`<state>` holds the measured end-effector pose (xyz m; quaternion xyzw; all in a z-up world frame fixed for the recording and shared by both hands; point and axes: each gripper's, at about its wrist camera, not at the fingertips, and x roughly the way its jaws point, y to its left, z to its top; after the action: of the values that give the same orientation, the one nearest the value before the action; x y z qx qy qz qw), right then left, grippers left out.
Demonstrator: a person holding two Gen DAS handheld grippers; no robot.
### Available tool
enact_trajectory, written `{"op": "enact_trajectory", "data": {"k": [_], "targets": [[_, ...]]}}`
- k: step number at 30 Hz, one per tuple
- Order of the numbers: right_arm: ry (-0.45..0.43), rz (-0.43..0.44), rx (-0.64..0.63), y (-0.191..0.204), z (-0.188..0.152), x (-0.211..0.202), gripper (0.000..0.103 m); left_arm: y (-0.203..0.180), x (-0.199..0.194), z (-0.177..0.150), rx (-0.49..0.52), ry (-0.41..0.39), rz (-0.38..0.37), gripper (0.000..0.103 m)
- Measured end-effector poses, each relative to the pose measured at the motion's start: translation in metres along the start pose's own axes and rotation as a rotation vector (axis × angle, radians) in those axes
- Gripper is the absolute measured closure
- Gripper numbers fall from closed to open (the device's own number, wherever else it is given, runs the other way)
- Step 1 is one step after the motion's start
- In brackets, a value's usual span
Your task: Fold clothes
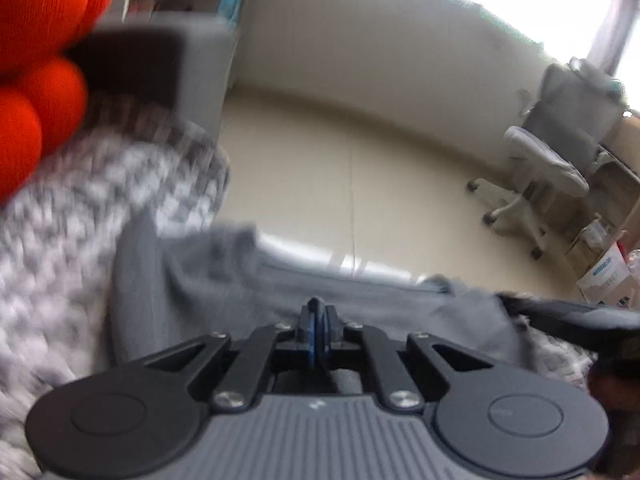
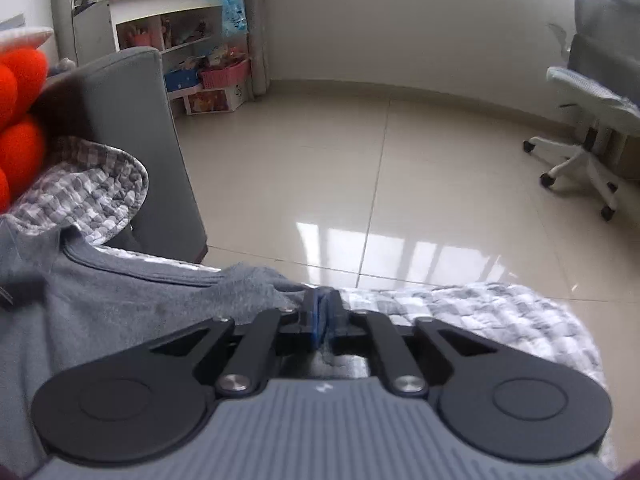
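Observation:
A grey garment (image 1: 208, 280) lies on a grey-and-white checked quilt (image 1: 60, 216). In the left wrist view my left gripper (image 1: 318, 312) has its jaws closed, pinching the garment's far edge. In the right wrist view the same grey garment (image 2: 120, 304) spreads to the left, and my right gripper (image 2: 320, 308) has its jaws closed on the garment's edge, over the checked quilt (image 2: 480, 312). The left view is blurred by motion.
An orange-gloved hand (image 1: 36, 52) holds a dark object at upper left; it also shows in the right wrist view (image 2: 16, 120). A grey sofa arm (image 2: 132, 128), a white shelf unit (image 2: 188, 40), an office chair (image 2: 592, 92) and tiled floor (image 2: 360, 168) lie beyond.

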<state>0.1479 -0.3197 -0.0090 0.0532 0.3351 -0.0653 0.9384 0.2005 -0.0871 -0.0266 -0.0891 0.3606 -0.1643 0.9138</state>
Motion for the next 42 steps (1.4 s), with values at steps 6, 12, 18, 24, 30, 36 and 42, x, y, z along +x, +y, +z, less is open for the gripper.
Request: {"op": "enact_trajectory", "data": {"k": [6, 12, 18, 24, 30, 36, 42], "targets": [[-0.015, 0.088, -0.038, 0.017, -0.007, -0.113, 0.076, -0.007, -0.004, 0.012, -0.024, 0.004, -0.104, 0.099], [0.108, 0.287, -0.198, 0.085, -0.1, -0.232, 0.076, 0.002, -0.021, 0.018, -0.112, 0.043, -0.126, 0.048], [0.193, 0.226, -0.259, 0.123, -0.163, -0.251, 0.076, 0.002, -0.049, 0.006, -0.067, 0.046, -0.143, 0.043], [0.217, 0.152, -0.278, 0.126, -0.178, -0.242, 0.101, -0.014, -0.039, -0.006, 0.067, 0.067, -0.096, 0.093], [0.138, 0.243, -0.272, 0.127, -0.175, -0.256, 0.101, -0.017, -0.035, -0.008, 0.129, 0.038, -0.081, 0.097], [0.195, 0.333, -0.23, 0.125, -0.179, -0.237, 0.086, -0.019, -0.021, -0.017, 0.158, 0.058, -0.058, 0.096], [0.267, 0.484, -0.19, 0.13, -0.19, -0.251, 0.082, -0.014, -0.028, -0.013, 0.153, 0.018, -0.024, 0.097]]}}
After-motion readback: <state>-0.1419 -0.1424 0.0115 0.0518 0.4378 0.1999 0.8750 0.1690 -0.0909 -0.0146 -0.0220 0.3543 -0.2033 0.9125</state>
